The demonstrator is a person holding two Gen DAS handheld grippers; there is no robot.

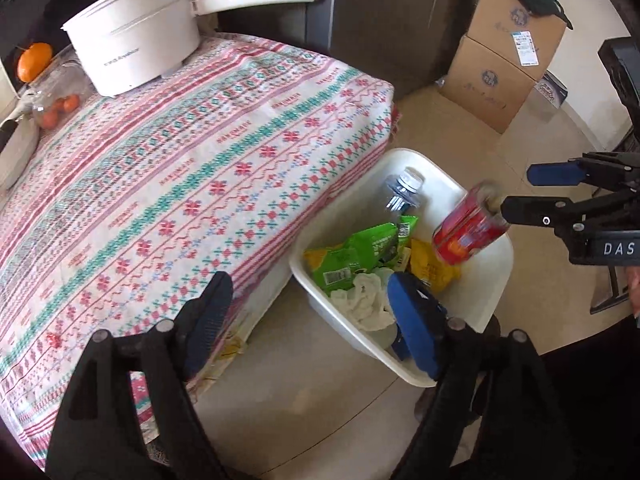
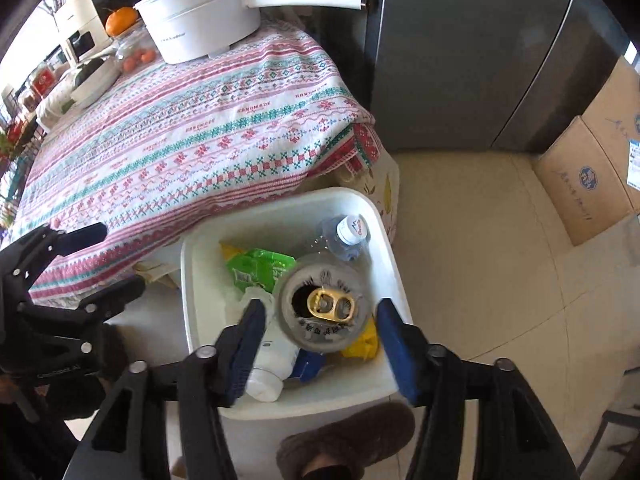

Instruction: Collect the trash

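A white bin [image 1: 404, 160] [image 2: 288, 208] stands on the floor against the table's corner. In it lie a clear plastic bottle [image 1: 402, 192] [image 2: 348, 236], a green snack bag [image 1: 352, 256] [image 2: 256, 268], a yellow wrapper [image 1: 430, 270], crumpled white tissue [image 1: 366, 300] and a white bottle [image 2: 272, 364]. A red drink can [image 1: 470, 226] [image 2: 324, 308], blurred, hangs over the bin just past the tips of my right gripper [image 2: 322, 336] [image 1: 520, 192], which is open and apart from it. My left gripper [image 1: 312, 320] [image 2: 108, 264] is open over the bin's near rim, holding nothing.
The table wears a red and green patterned cloth [image 1: 180, 152]. On it stand a white long-handled pot [image 1: 136, 44], an orange [image 1: 34, 60] and small red fruit [image 1: 60, 108]. A dark fridge [image 2: 460, 60] and cardboard boxes [image 1: 504, 60] stand behind. A brown slipper [image 2: 348, 440] is below the bin.
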